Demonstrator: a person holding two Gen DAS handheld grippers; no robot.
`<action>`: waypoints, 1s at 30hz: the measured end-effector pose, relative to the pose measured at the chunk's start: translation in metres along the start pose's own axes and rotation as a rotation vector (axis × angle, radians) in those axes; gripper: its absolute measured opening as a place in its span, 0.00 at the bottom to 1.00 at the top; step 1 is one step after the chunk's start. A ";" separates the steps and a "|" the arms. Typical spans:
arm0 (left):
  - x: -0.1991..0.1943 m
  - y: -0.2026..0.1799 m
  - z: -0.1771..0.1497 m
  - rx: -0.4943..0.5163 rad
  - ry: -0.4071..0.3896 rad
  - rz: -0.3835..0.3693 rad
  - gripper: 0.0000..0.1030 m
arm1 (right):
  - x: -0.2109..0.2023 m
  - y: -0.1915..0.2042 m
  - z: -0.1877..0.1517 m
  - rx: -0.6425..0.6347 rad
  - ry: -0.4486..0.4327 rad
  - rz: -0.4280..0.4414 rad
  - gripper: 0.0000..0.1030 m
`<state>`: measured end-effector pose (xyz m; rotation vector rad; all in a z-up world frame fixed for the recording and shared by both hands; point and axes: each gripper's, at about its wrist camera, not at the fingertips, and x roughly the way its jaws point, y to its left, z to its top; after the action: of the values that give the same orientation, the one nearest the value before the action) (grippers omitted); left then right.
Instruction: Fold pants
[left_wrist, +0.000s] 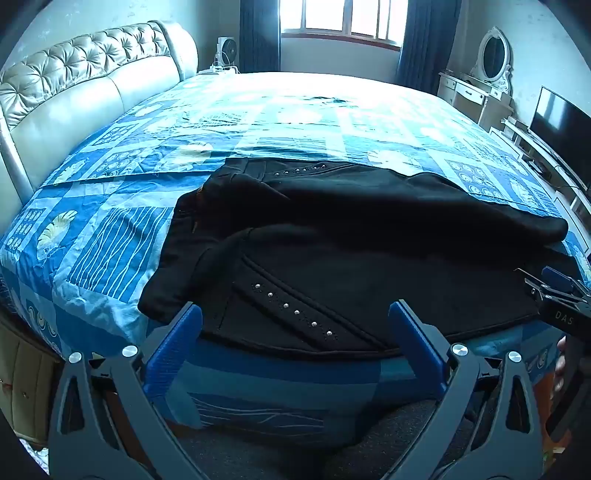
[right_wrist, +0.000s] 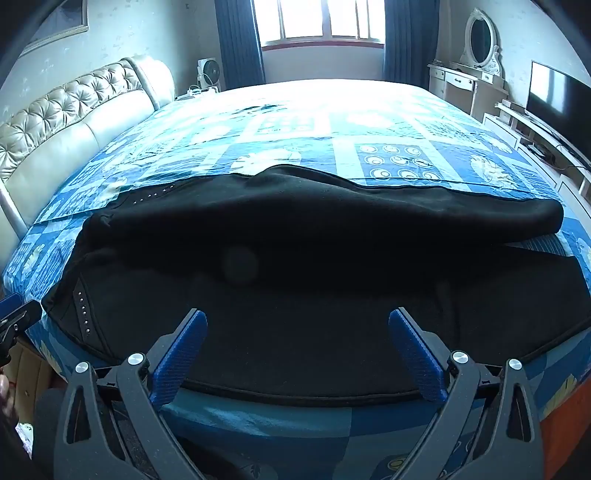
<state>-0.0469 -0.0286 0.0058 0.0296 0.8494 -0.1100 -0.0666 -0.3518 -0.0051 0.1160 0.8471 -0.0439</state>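
Both the left gripper (left_wrist: 295, 314) and right gripper (right_wrist: 297, 321) hang spread and empty; the limp black pants (left_wrist: 351, 236) could bunch or slide off the bed (left_wrist: 110, 221) edge if pinched through one layer only.

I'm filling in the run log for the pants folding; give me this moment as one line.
pants: black, spread on bed, unfolded | left gripper: open, empty, at near edge | right gripper: open, empty, at near edge

Bedspread (left_wrist: 110, 236) lies bare from nine round to three beyond the pants (left_wrist: 351, 236); headboard (left_wrist: 74, 99) blocks at ten.
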 end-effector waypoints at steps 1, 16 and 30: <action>0.000 -0.001 0.000 0.006 -0.001 -0.001 0.98 | 0.001 0.000 0.000 -0.001 0.001 0.000 0.95; 0.002 0.000 -0.001 0.001 0.005 0.005 0.98 | 0.009 -0.002 0.001 -0.001 0.005 0.004 0.95; 0.004 -0.002 -0.003 0.004 0.014 0.005 0.98 | 0.009 0.002 -0.005 0.001 0.053 0.012 0.95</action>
<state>-0.0468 -0.0309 0.0013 0.0363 0.8632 -0.1067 -0.0647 -0.3490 -0.0147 0.1238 0.8991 -0.0302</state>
